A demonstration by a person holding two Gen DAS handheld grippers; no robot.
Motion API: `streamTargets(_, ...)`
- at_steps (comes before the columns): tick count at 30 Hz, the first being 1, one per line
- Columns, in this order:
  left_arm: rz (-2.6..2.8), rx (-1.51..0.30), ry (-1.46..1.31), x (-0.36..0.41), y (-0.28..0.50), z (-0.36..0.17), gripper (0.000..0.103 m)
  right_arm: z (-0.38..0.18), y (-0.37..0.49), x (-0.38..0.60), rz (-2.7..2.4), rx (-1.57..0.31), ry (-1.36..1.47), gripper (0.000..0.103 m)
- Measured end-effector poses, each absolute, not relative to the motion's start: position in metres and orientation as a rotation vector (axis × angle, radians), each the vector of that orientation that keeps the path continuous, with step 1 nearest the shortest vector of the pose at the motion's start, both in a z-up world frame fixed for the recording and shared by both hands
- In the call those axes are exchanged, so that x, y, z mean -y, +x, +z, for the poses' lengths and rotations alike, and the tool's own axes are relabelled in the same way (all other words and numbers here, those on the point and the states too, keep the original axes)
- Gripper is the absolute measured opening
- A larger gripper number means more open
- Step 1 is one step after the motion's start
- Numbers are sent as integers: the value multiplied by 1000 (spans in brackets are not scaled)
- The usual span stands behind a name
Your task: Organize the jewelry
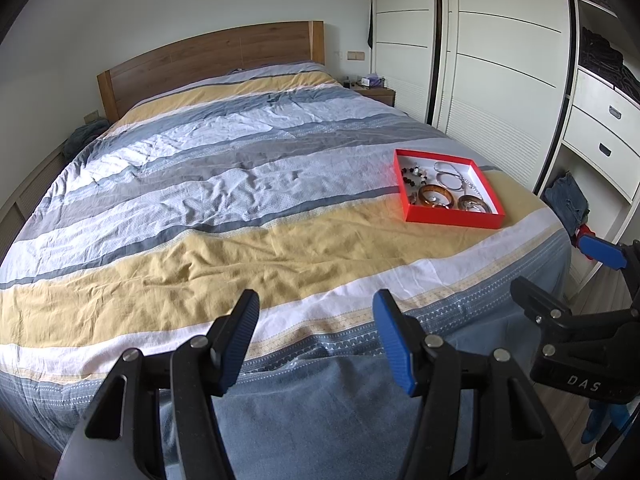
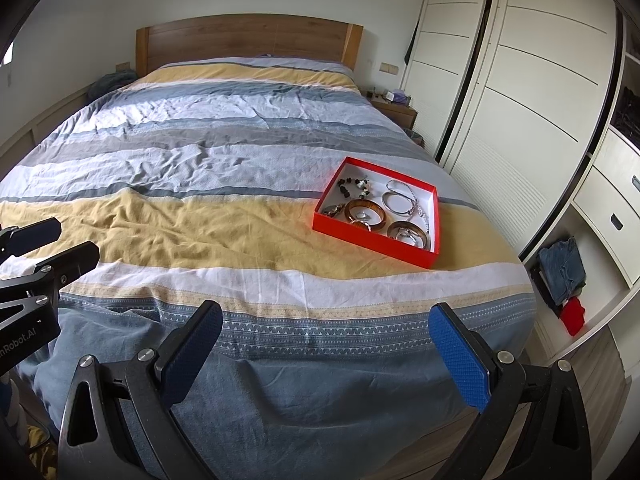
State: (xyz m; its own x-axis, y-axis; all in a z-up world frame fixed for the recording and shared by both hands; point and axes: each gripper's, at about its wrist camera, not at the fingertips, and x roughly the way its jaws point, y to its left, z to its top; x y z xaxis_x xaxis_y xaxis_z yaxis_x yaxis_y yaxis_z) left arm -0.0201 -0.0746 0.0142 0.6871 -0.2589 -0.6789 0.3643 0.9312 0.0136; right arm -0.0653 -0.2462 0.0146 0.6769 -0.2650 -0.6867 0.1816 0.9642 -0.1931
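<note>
A red box (image 1: 452, 221) (image 2: 372, 241) with a white inside lies on the striped bed cover, near the right edge at the foot end. In it are an amber bangle (image 1: 434, 187) (image 2: 356, 203), a darker brown bangle (image 2: 408, 225), silver bangles (image 1: 450, 179) (image 2: 398, 202), a dark bead bracelet (image 1: 414, 174) (image 2: 354, 186) and a silver chain (image 2: 420, 210). My left gripper (image 1: 316, 312) (image 2: 68, 242) hangs open over the foot of the bed, well short of the box. My right gripper (image 2: 326, 312) (image 1: 560, 268) is open too, beside the left one. Neither holds anything.
The bed (image 2: 200, 208) fills most of both views, with a wooden headboard (image 2: 248, 36) at the far end. A nightstand (image 2: 394, 110) stands by its right side. White wardrobe doors (image 2: 520, 92) and open shelves with folded clothes (image 2: 560, 268) line the right wall.
</note>
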Motion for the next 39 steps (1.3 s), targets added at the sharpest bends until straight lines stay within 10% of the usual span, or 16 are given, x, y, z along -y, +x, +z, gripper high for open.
streamTargets(39, -342, -734, 156, 70, -17, 11, 57, 7, -67, 238, -236, -806, -99, 101)
